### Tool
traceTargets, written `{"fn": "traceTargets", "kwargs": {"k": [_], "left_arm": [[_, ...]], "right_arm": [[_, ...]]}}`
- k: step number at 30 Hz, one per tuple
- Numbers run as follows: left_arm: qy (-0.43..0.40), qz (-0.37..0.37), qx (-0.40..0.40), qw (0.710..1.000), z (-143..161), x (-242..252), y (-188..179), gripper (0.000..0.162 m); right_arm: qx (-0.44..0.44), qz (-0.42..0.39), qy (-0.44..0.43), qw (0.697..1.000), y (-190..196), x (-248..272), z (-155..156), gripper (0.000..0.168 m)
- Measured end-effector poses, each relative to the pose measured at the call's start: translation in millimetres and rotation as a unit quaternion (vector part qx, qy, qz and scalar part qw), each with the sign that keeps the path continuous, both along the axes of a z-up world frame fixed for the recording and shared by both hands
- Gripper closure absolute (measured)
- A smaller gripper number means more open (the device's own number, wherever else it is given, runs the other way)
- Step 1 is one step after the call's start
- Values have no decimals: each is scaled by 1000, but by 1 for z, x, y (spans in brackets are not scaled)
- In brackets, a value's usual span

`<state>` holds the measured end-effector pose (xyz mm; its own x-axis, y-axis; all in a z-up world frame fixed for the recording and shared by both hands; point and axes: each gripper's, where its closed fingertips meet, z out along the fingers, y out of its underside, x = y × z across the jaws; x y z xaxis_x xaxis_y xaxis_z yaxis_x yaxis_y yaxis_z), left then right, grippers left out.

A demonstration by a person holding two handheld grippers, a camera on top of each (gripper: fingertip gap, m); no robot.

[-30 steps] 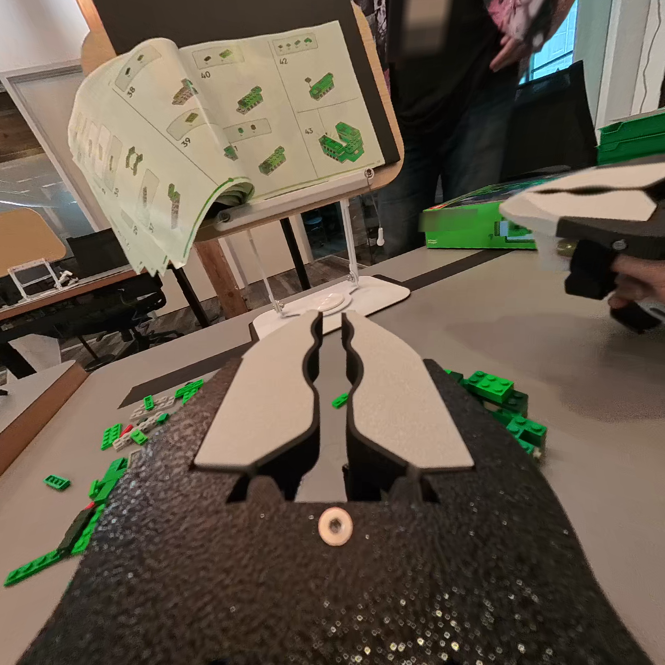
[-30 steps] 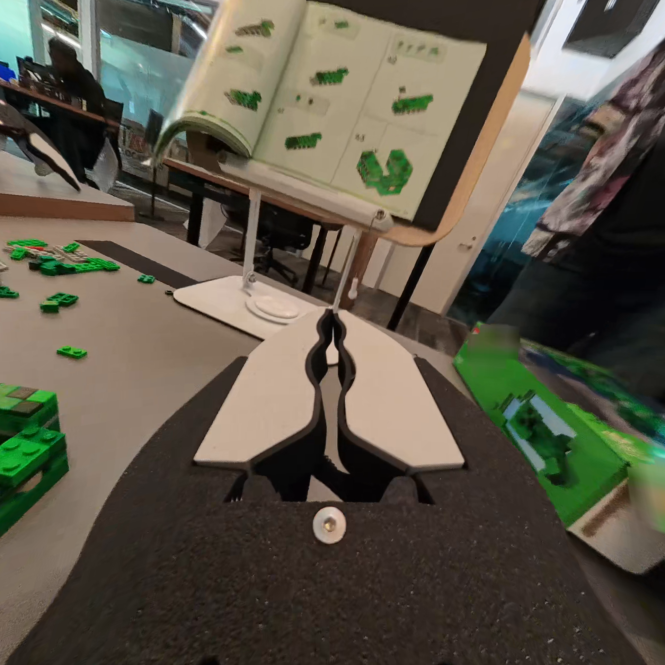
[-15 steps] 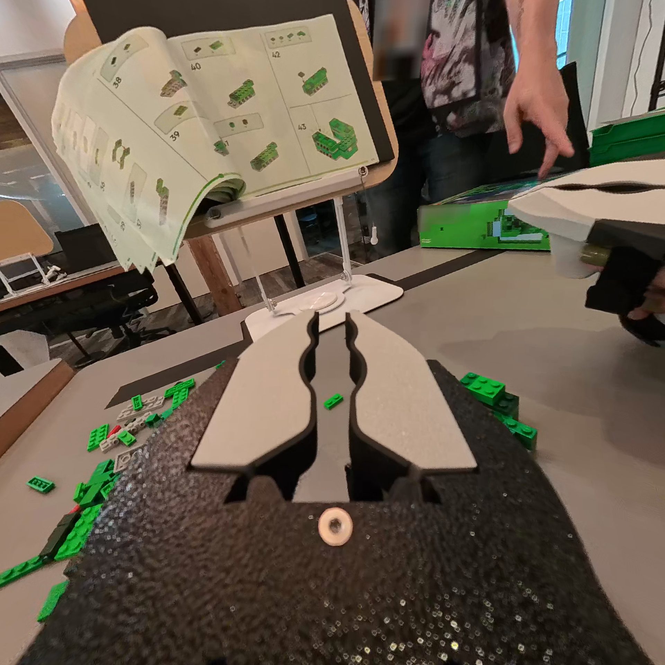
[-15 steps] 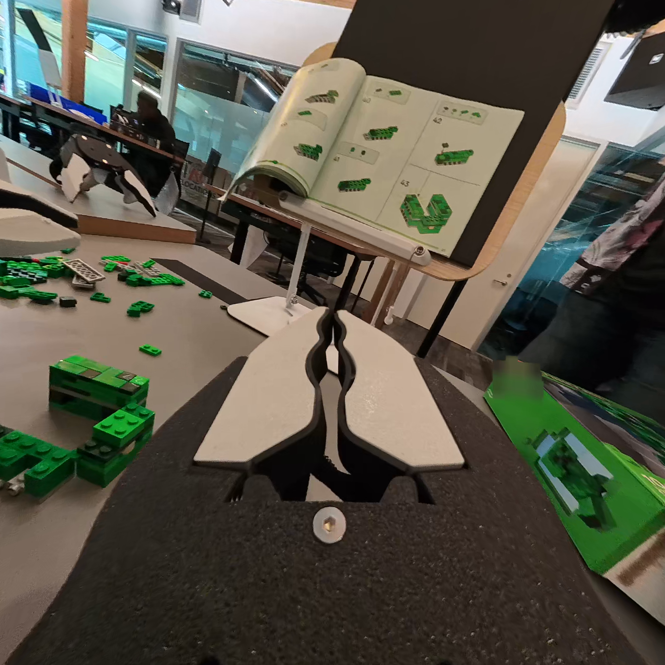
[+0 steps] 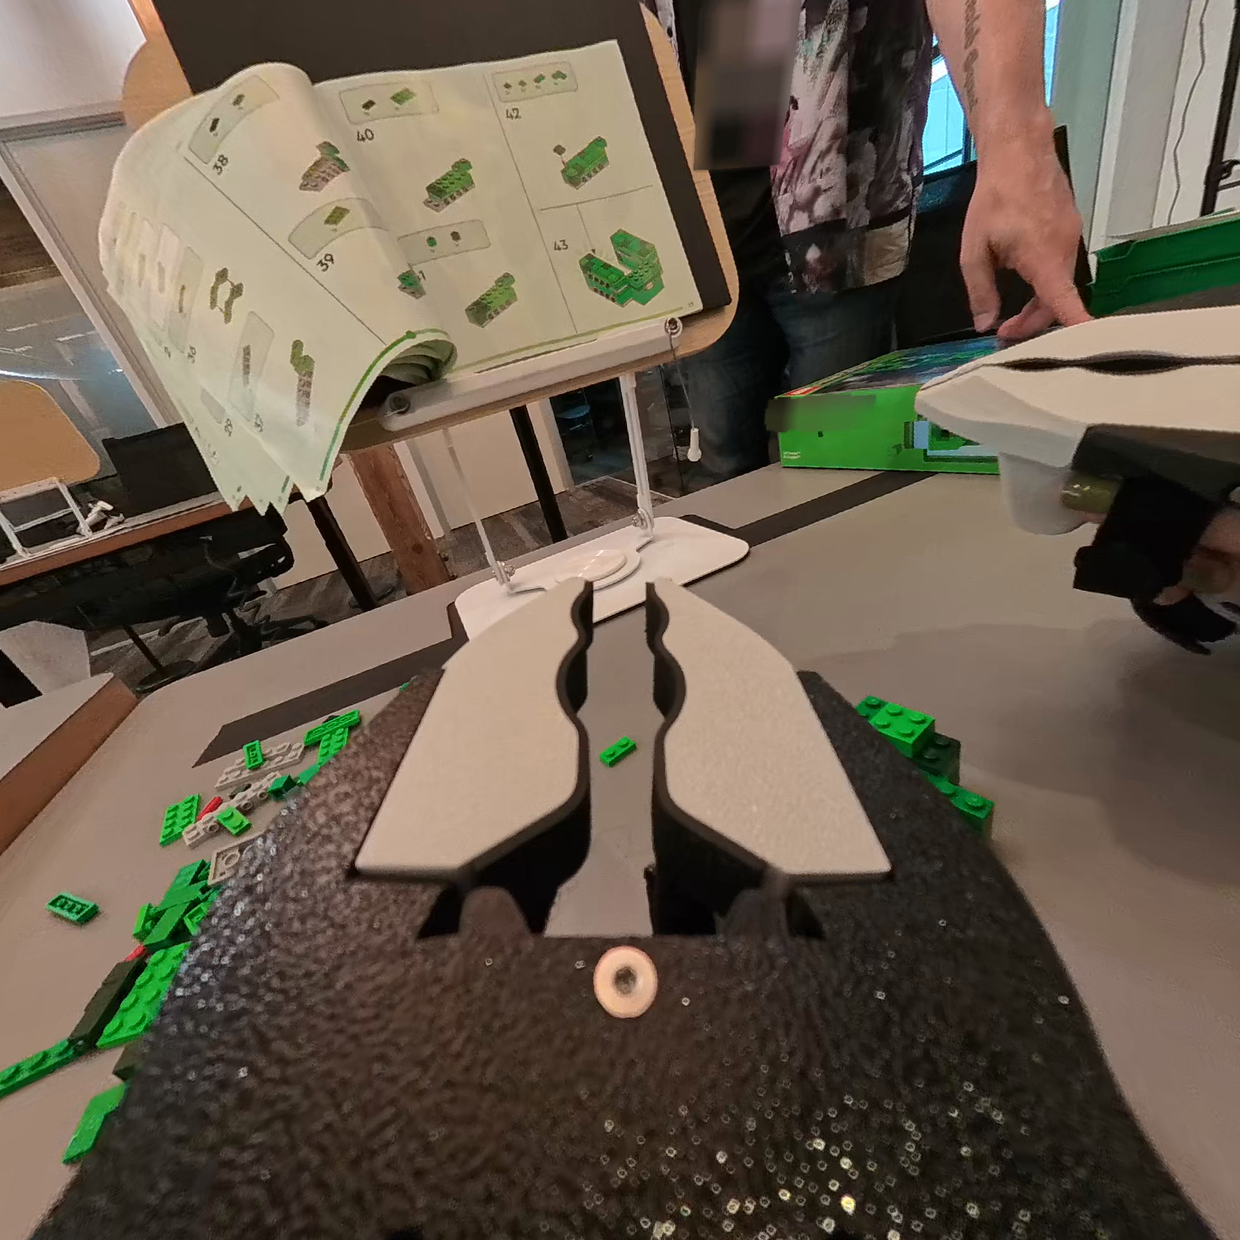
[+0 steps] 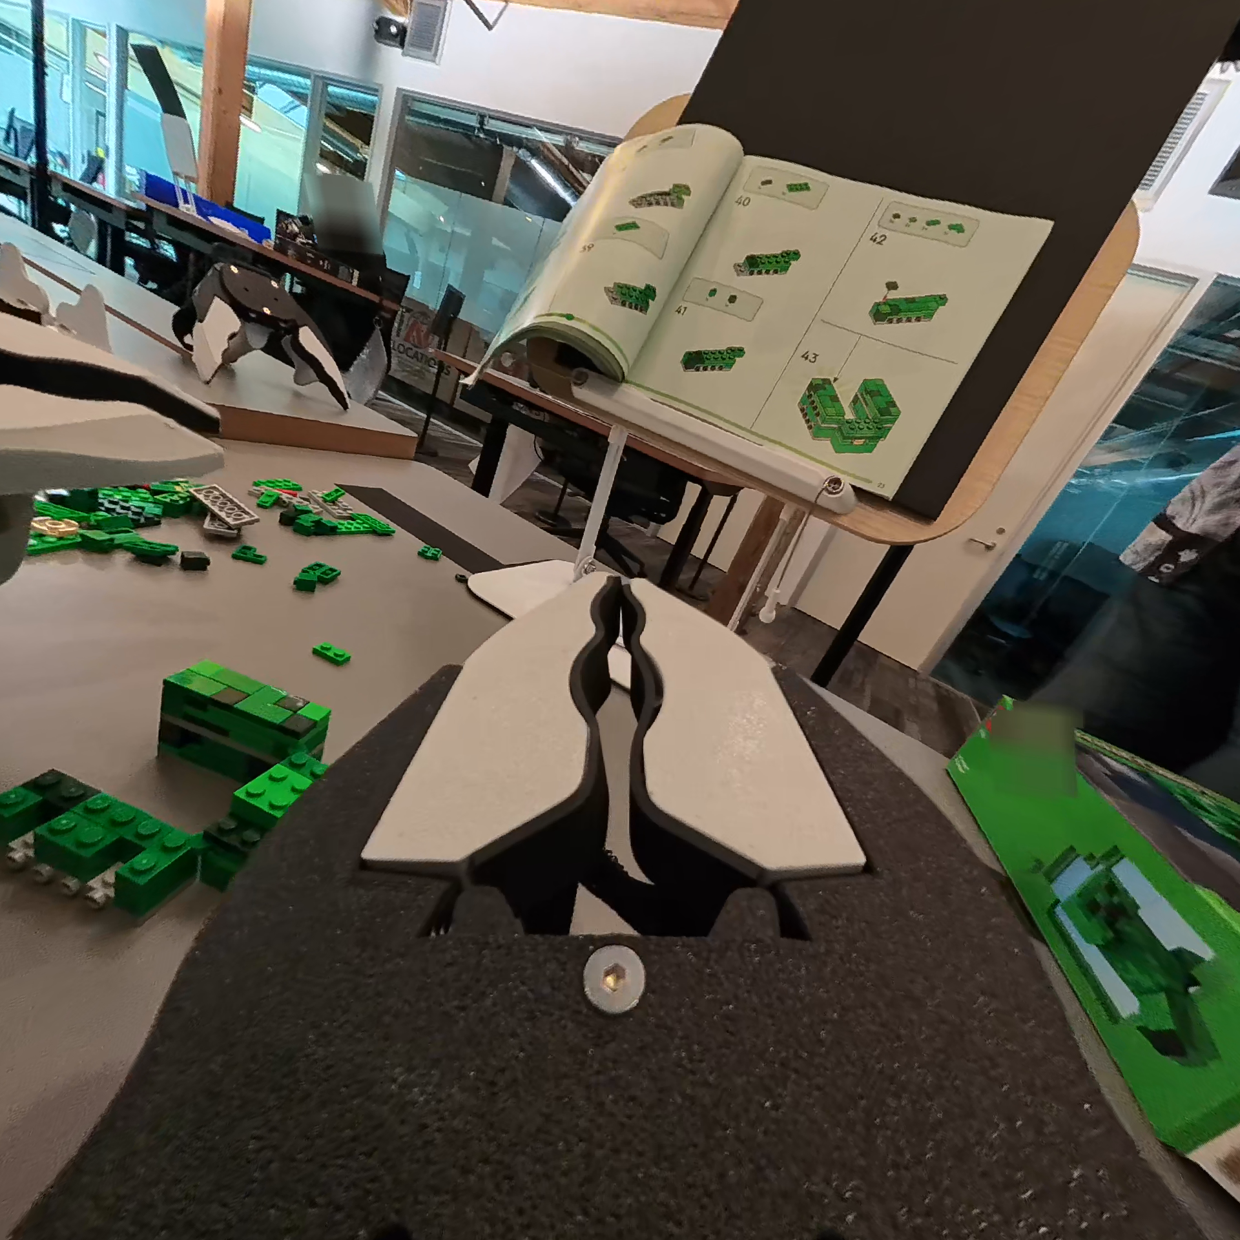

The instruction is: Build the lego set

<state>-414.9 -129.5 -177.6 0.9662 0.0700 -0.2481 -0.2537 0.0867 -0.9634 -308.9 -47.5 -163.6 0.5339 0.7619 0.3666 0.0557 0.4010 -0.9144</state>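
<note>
My left gripper [image 5: 618, 594] is open by a narrow gap and empty, held above the grey table [image 5: 872, 637]. A small green plate [image 5: 617, 751] lies on the table and shows between its fingers. Loose green and grey bricks [image 5: 201, 832] lie to its left. A partly built green assembly [image 5: 902, 721] sits to its right. My right gripper [image 6: 621, 592] is shut and empty above the table. A stacked green block [image 6: 241, 714] and a flat green assembly [image 6: 100, 842] lie to its left. The left gripper also shows in the right wrist view [image 6: 100, 429], and the right gripper in the left wrist view [image 5: 1073, 396].
The open instruction booklet [image 5: 436, 215] stands on a white stand [image 5: 604, 570] at the table's far edge. A green set box [image 6: 1107, 939] lies at the right, with a person's hand [image 5: 1013, 268] on it. Another pile of loose bricks [image 6: 201, 510] lies far left. A spare gripper [image 6: 262, 322] rests on a neighbouring table. Left tips to right tips: about 15 cm. It is some 8 cm from my left tips to the stacked green block [image 6: 241, 714].
My left gripper's fingers have parted a little. My right gripper has swung so that the green assemblies show more fully at its left. A person's hand has come down onto the box.
</note>
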Motion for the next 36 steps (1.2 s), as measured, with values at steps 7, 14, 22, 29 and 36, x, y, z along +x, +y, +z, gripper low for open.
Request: {"fn": "traceTargets", "kwargs": {"k": [7, 14, 22, 29, 36], "left_arm": [[5, 3, 1, 1000, 0, 1, -3, 147], [-22, 4, -3, 1000, 0, -3, -4, 143], [-52, 25, 19, 998, 5, -16, -13, 139], [-17, 19, 4, 1000, 2, -8, -9, 142], [-10, 10, -2, 1000, 0, -4, -6, 143]], "right_arm": [[-23, 6, 23, 999, 1, 1, 3, 168], [-21, 22, -5, 1000, -3, -6, -6, 164], [-53, 60, 14, 997, -8, -10, -7, 149], [-42, 57, 5, 997, -9, -13, -9, 155], [-40, 51, -10, 998, -8, -15, -13, 155]]}}
